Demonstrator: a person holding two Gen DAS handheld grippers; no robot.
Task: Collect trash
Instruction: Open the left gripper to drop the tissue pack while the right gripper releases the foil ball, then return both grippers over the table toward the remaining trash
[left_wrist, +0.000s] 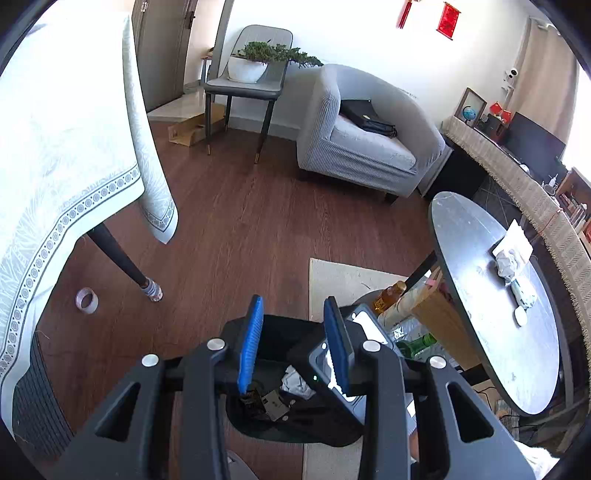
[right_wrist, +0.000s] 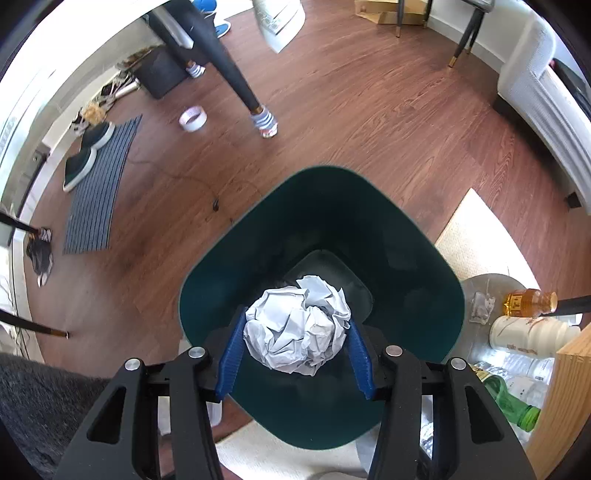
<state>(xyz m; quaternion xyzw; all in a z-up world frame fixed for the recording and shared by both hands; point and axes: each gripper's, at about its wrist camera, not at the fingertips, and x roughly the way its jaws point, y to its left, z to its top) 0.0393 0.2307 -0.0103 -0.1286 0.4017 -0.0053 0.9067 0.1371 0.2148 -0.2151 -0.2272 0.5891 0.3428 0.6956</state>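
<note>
Dark wood-grain flooring (right_wrist: 369, 110) surrounded a deep, rounded-square green bin (right_wrist: 424, 258). The right gripper (right_wrist: 295, 332) clamped a crumpled white paper ball (right_wrist: 295, 328) between ribbed blue pads above it. The left gripper (left_wrist: 293, 343) stood parted, empty.

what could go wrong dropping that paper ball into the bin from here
1. The crumpled paper ball sits over the near part of the dark green bin; released carelessly, it might clip the near rim and roll onto the floor.
2. The left tool hangs empty over the same bin, so the two tools could bump.
3. Bottles stand close beside the bin and could be knocked.
</note>
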